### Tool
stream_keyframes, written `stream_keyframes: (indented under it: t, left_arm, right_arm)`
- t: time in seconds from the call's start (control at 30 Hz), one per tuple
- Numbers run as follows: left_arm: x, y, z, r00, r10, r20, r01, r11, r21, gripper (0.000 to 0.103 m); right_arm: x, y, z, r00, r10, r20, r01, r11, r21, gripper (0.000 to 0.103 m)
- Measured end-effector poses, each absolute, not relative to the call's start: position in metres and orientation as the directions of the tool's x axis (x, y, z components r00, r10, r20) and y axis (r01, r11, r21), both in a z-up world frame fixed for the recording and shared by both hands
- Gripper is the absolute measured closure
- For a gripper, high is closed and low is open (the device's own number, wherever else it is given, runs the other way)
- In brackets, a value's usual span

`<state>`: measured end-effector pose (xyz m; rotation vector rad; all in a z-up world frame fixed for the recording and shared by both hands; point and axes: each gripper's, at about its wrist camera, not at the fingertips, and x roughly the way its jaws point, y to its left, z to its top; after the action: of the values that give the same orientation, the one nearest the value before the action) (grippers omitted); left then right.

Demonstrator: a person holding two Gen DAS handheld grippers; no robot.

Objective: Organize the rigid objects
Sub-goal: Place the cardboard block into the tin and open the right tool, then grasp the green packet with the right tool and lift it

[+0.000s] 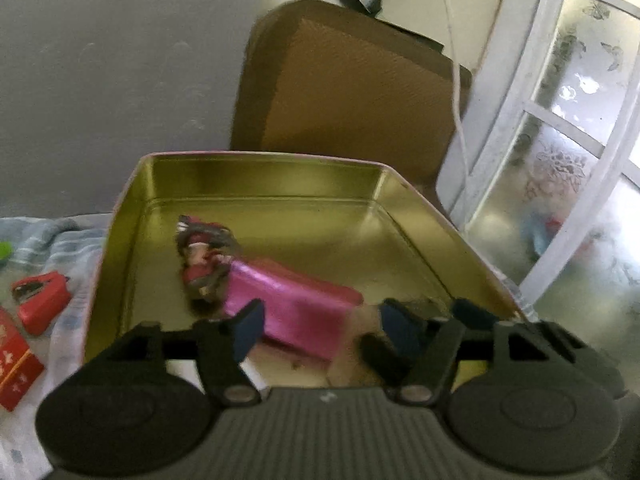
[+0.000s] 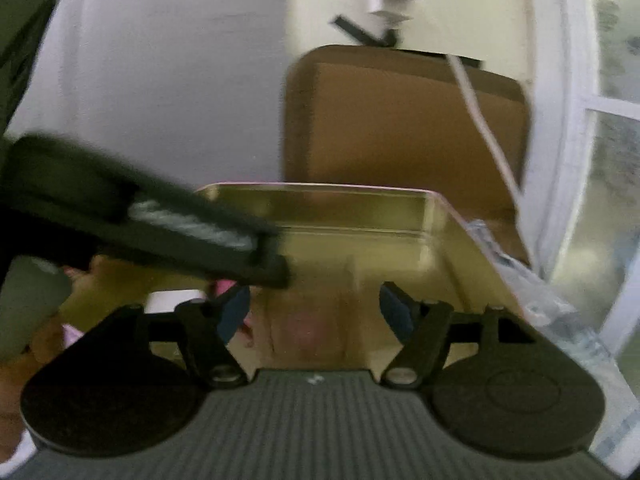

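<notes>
A gold-lined rectangular metal tin (image 1: 256, 184) is sitting open on a pale patterned cloth (image 1: 68, 236), its brown-lined lid (image 1: 352, 92) leaning upright behind it against the wall, near a white-framed frosted glass door (image 1: 560, 128). Inside the tin, a glossy pink rectangular packet (image 1: 296, 312) is lying flat on the floor, touching a small red-and-brown figurine (image 1: 200, 268) at its far end. Outside, on the cloth to the left, a small red plastic stapler-like object (image 1: 40, 304) and a red printed box (image 1: 12, 360) are waiting.

The left gripper (image 1: 316, 328) is hovering over the tin's near edge, fingers apart and holding nothing. The right gripper (image 2: 316, 308) is doing likewise beside it, jaws spread and empty, the left tool crossing its view.

With both tools crowding one tin, they are risking a collision, or a knock that could shift the tin or topple the lid.
</notes>
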<state>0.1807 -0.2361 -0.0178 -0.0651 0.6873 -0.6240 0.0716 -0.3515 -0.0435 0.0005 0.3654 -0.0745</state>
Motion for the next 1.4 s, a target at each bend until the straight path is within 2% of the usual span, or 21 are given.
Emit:
stream_keyframes:
  t: [0.07, 0.17, 0.23, 0.33, 0.43, 0.53, 0.6, 0.63, 0.7, 0.8, 0.9, 0.93, 1.0, 1.03, 1.07, 1.23, 1.4]
  left_arm:
    - [0.173, -0.215, -0.012, 0.626, -0.569, -0.534, 0.519, 0.814, -0.259, 0.036]
    - [0.153, -0.163, -0.001, 0.678, -0.578, -0.454, 0.509, 0.815, -0.276, 0.036]
    - [0.135, -0.114, -0.001, 0.728, -0.558, -0.398, 0.478, 0.830, -0.289, 0.035]
    - [0.121, -0.042, -0.016, 0.839, -0.390, -0.380, 0.327, 0.919, -0.222, 0.035]
    - [0.128, 0.018, -0.044, 0.888, -0.171, -0.427, 0.115, 0.981, -0.155, 0.036]
    - [0.134, 0.057, -0.067, 0.894, -0.072, -0.443, 0.001, 0.987, -0.159, 0.037]
    - [0.137, 0.072, -0.073, 0.885, -0.108, -0.452, -0.002, 0.972, -0.235, 0.038]
    - [0.137, 0.078, -0.072, 0.892, -0.141, -0.430, 0.023, 0.963, -0.268, 0.036]
    - [0.140, 0.080, -0.072, 0.893, -0.108, -0.437, 0.000, 0.971, -0.239, 0.036]
    - [0.151, 0.079, -0.076, 0.861, -0.107, -0.497, -0.017, 0.971, -0.238, 0.036]
    - [0.161, 0.087, -0.080, 0.831, -0.100, -0.548, -0.066, 0.959, -0.275, 0.036]
    - [0.163, 0.091, -0.082, 0.817, -0.109, -0.566, -0.080, 0.951, -0.299, 0.036]
    - [0.162, 0.096, -0.082, 0.820, -0.101, -0.563, -0.092, 0.948, -0.305, 0.036]
    - [0.162, 0.096, -0.082, 0.819, -0.091, -0.566, -0.100, 0.949, -0.297, 0.036]
    - [0.159, 0.096, -0.082, 0.820, -0.094, -0.564, -0.097, 0.949, -0.299, 0.036]
    - [0.156, 0.113, -0.077, 0.850, -0.077, -0.521, -0.131, 0.927, -0.351, 0.036]
    - [0.148, 0.125, -0.071, 0.886, -0.102, -0.452, -0.109, 0.902, -0.417, 0.036]
  right_arm:
    - [0.065, -0.359, -0.044, 0.930, -0.092, -0.355, 0.106, 0.994, 0.021, 0.026]
    - [0.050, -0.352, -0.033, 0.956, -0.076, -0.283, 0.093, 0.995, 0.046, 0.028]
    - [0.044, -0.334, -0.021, 0.971, -0.047, -0.234, 0.057, 0.998, 0.034, 0.036]
    - [0.048, -0.300, -0.004, 0.966, 0.125, -0.226, -0.102, 0.988, 0.113, 0.041]
    - [0.079, -0.256, 0.000, 0.885, 0.354, -0.302, -0.266, 0.918, 0.295, 0.046]
    - [0.129, -0.210, -0.006, 0.796, 0.463, -0.390, -0.275, 0.851, 0.447, 0.048]
    - [0.162, -0.188, -0.011, 0.767, 0.485, -0.420, -0.238, 0.823, 0.516, 0.047]
    - [0.180, -0.178, -0.014, 0.759, 0.479, -0.440, -0.203, 0.817, 0.540, 0.047]
    - [0.213, -0.163, -0.023, 0.737, 0.469, -0.486, -0.134, 0.807, 0.575, 0.047]
    - [0.252, -0.153, -0.038, 0.717, 0.440, -0.540, -0.036, 0.798, 0.601, 0.046]
    - [0.284, -0.151, -0.059, 0.678, 0.468, -0.567, 0.046, 0.743, 0.668, 0.046]
    - [0.293, -0.149, -0.066, 0.659, 0.487, -0.573, 0.069, 0.720, 0.691, 0.049]
    - [0.306, -0.141, -0.068, 0.654, 0.506, -0.561, 0.050, 0.712, 0.701, 0.048]
    - [0.310, -0.136, -0.071, 0.634, 0.533, -0.560, 0.056, 0.691, 0.721, 0.059]
    - [0.313, -0.133, -0.075, 0.619, 0.548, -0.563, 0.070, 0.675, 0.734, 0.075]
    - [0.286, -0.120, -0.049, 0.659, 0.547, -0.516, -0.031, 0.705, 0.708, 0.079]
    - [0.208, -0.149, -0.017, 0.681, 0.576, -0.453, -0.152, 0.716, 0.681, 0.079]
